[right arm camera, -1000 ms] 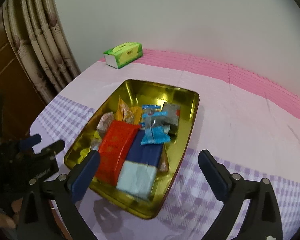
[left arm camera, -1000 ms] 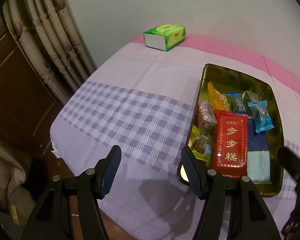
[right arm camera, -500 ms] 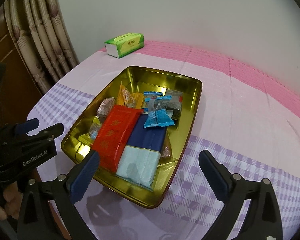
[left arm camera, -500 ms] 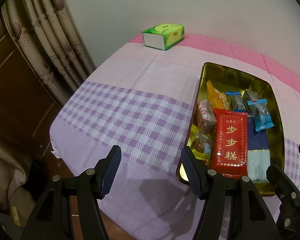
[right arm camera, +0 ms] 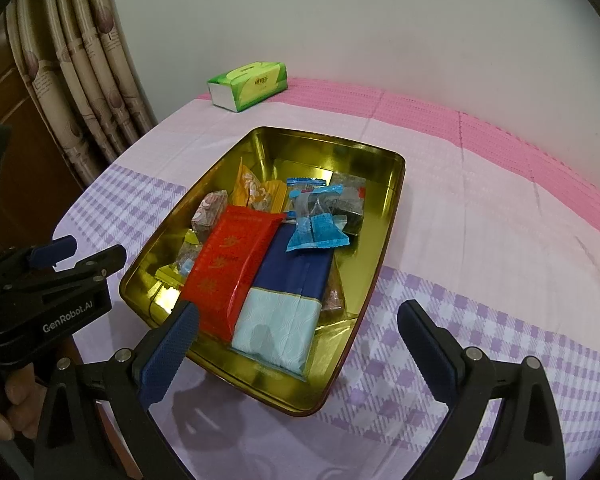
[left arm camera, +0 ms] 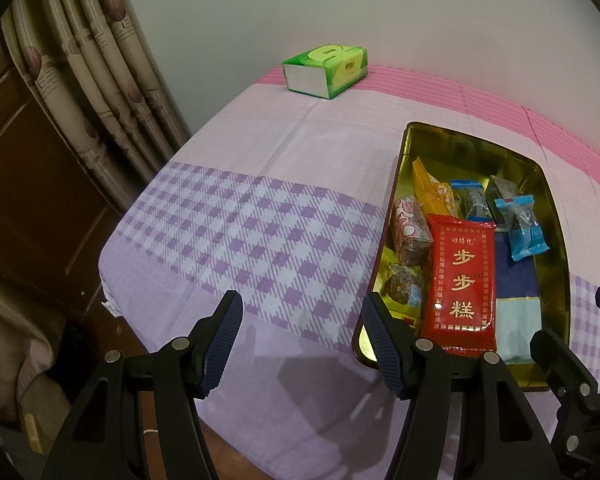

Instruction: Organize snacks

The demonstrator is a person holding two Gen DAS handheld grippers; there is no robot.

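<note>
A gold tin tray (left arm camera: 460, 136) (right arm camera: 324, 152) stands on the purple checked cloth and holds several wrapped snacks. Among them are a long red packet (left arm camera: 460, 280) (right arm camera: 232, 268), a dark blue and pale blue packet (left arm camera: 516, 300) (right arm camera: 288, 300), a small blue-wrapped sweet (left arm camera: 522, 228) (right arm camera: 316, 228) and an orange packet (left arm camera: 432, 192) (right arm camera: 252, 188). My left gripper (left arm camera: 302, 312) is open over bare cloth just left of the tray's near corner, holding nothing. My right gripper (right arm camera: 298, 316) is wide open above the tray's near end, with nothing gripped.
A green tissue box (left arm camera: 328, 70) (right arm camera: 252, 84) sits at the table's far edge by the wall. Curtains (left arm camera: 100, 80) and dark wooden furniture stand to the left, past the table edge. A person's fingers (right arm camera: 4, 412) grip the left gripper's handle.
The right gripper has drawn back a little toward the table's near edge, so the tray sits farther out in its view. The left gripper has stayed still and both remain open.
</note>
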